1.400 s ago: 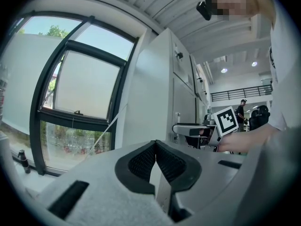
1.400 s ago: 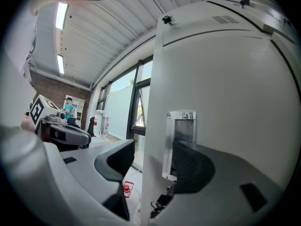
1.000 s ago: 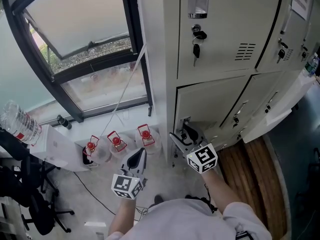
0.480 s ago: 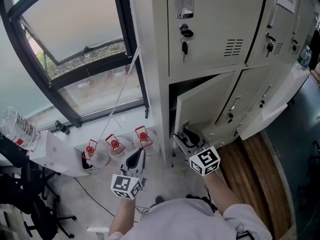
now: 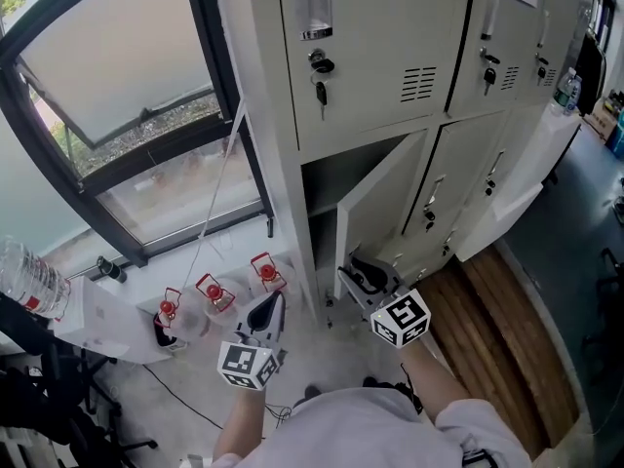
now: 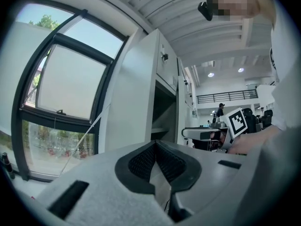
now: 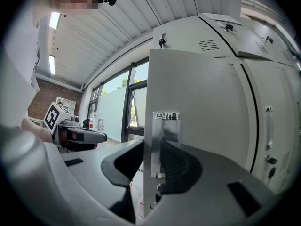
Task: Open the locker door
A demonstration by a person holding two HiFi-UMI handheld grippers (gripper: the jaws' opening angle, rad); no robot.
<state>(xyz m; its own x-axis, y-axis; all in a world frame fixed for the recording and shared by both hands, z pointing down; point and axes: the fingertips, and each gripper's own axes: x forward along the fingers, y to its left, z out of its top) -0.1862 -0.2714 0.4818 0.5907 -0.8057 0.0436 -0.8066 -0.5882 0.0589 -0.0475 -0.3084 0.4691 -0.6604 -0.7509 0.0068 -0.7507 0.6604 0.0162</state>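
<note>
The lower locker door, pale grey, stands ajar with a dark gap at its left. My right gripper is low at the door's free edge. In the right gripper view the door runs edge-on between the jaws of this gripper, with its shiny handle plate against the far pad. The jaws are closing and the pads look pressed on the door's edge. My left gripper hangs over the floor left of the lockers, shut and empty.
The upper locker is closed, with a key in its lock. More lockers run to the right, one door swung out. Three red-capped jugs sit on the floor under the window. A water bottle lies at far left.
The lower door has swung from nearly closed to clearly ajar, with the right gripper staying at its edge. The left gripper has hardly moved.
</note>
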